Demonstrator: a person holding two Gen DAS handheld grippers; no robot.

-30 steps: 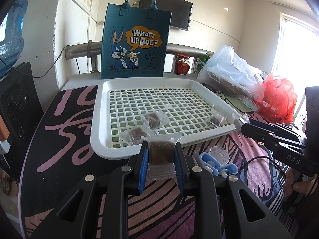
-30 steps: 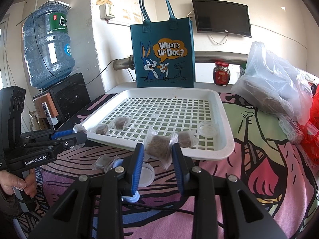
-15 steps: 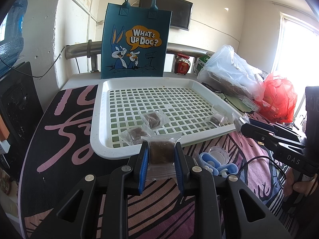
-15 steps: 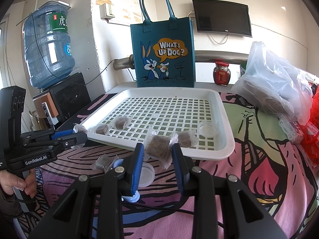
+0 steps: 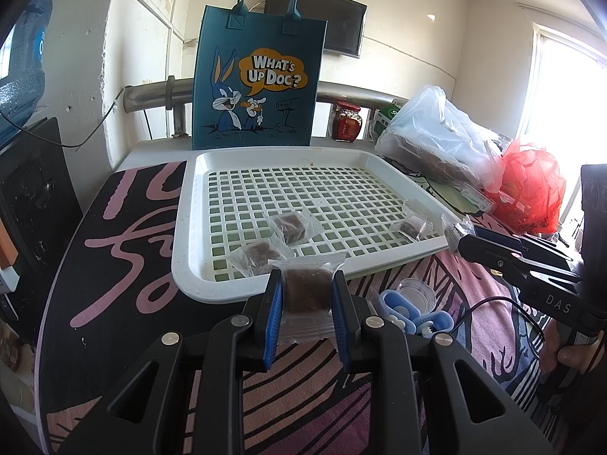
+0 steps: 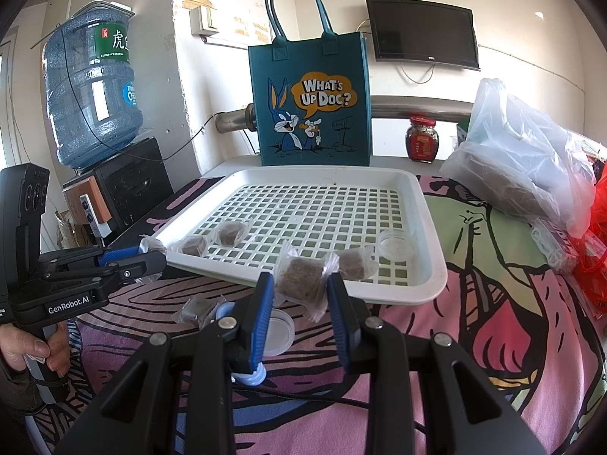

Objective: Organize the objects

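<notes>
My left gripper (image 5: 306,292) is shut on a clear-wrapped brown snack block (image 5: 306,292), held just in front of the white slotted tray's near rim (image 5: 212,288). My right gripper (image 6: 300,288) is shut on another wrapped brown block (image 6: 299,280), held before the tray's near rim (image 6: 379,295). In the tray lie two wrapped blocks at the left (image 5: 290,225) (image 5: 261,252), one at the right (image 5: 413,227) and a small clear lid (image 6: 396,242). One more wrapped block (image 6: 197,309) lies on the tablecloth outside the tray.
A teal Bugs Bunny tote bag (image 5: 258,83) stands behind the tray. A red-lidded jar (image 5: 345,125), a clear plastic bag (image 5: 436,140) and a red bag (image 5: 531,185) sit at the right. A blue-white object (image 5: 409,311) and a white lid (image 6: 279,331) lie on the cloth. A water bottle (image 6: 91,91) stands left.
</notes>
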